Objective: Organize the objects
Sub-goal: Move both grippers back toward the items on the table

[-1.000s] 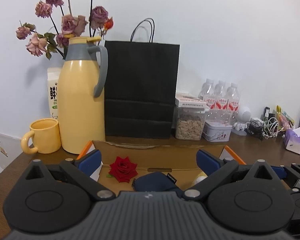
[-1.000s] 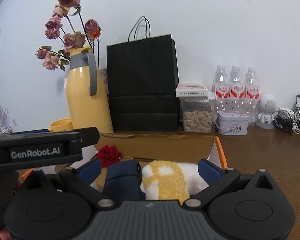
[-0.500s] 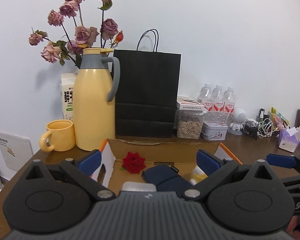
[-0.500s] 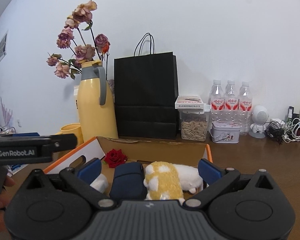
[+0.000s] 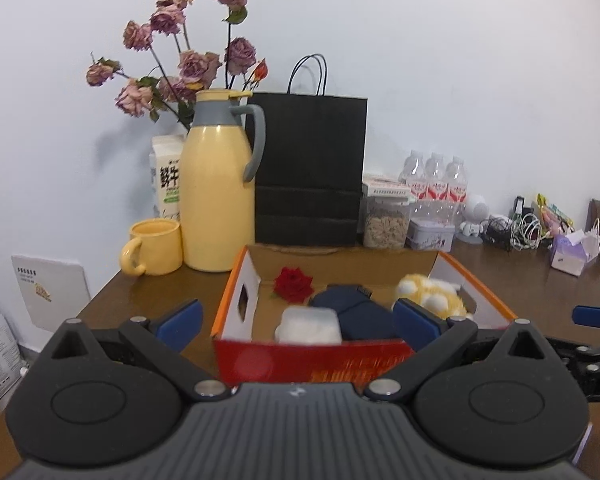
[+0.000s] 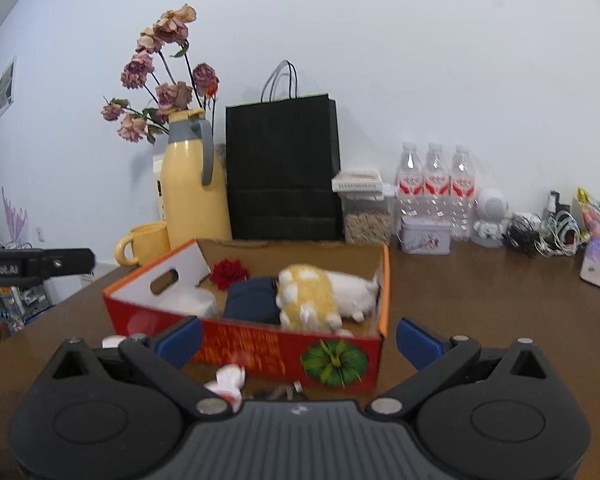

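Both claws stood wide and held nothing: the left claw (image 5: pixel 296 316) and the right claw (image 6: pixel 298 338) hung before the red-and-orange cardboard box (image 6: pixel 260 350) on the brown wooden desk (image 6: pixel 480 300). Inside lay a red fabric rose (image 5: pixel 294 284), a navy pouch (image 5: pixel 356 310) and a yellow-and-white plush toy (image 6: pixel 312 294)

White wall (image 5: pixel 440 40), brown wooden table (image 6: pixel 480 300)
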{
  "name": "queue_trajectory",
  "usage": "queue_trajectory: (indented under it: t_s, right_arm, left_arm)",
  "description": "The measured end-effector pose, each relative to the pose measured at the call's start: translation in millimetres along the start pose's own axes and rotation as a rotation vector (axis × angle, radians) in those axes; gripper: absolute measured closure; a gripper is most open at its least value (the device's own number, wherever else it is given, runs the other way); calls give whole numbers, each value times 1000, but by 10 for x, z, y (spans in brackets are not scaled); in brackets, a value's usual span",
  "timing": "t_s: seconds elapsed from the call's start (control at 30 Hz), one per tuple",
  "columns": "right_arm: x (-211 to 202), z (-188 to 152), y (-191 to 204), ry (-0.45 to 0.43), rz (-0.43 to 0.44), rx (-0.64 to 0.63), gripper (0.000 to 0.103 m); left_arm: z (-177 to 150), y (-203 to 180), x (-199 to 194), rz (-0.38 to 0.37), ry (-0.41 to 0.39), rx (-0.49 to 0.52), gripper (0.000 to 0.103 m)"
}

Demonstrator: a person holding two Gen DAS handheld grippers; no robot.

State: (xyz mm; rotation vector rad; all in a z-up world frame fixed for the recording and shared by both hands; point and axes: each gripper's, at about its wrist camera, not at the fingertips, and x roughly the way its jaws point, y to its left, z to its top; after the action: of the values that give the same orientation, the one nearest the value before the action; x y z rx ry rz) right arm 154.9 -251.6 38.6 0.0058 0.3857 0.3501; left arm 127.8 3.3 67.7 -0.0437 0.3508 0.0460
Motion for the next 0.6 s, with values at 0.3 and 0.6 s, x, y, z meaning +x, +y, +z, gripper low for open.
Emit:
queue_trajectory:
  t_s: [0.3,0.6]
  right_arm:
    - [-172,-407,-176,107,-26,-2,0]
    - [8,-660,-352,265,3,-7,0]
  left_arm:
    - [-345,197,-152,11,74,-4,0]
    - [-517,347,-255,10,113,-19,0]
